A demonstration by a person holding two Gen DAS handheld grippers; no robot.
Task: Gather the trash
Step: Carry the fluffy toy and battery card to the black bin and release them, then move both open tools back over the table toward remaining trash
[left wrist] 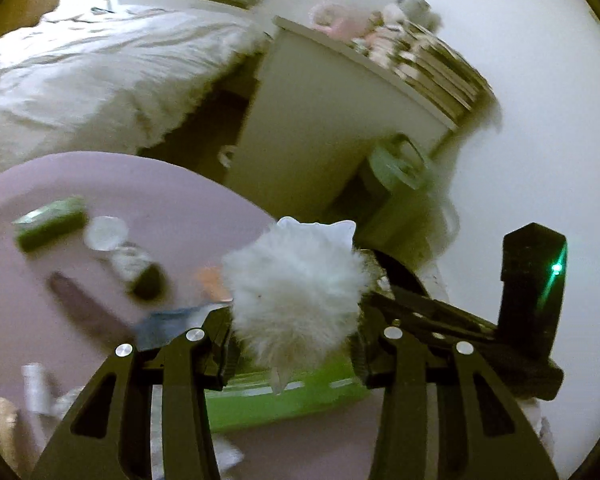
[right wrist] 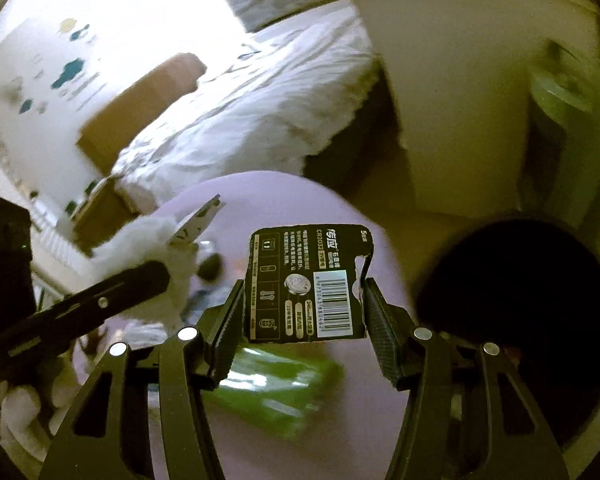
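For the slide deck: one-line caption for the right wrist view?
Right tool holds a battery card over the pink table, beside the dark bin.

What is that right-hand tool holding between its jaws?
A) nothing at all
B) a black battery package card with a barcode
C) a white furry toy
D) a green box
B: in the right wrist view, the right gripper has its jaws closed on the edges of a black battery package card printed with a barcode, held above the pink table.
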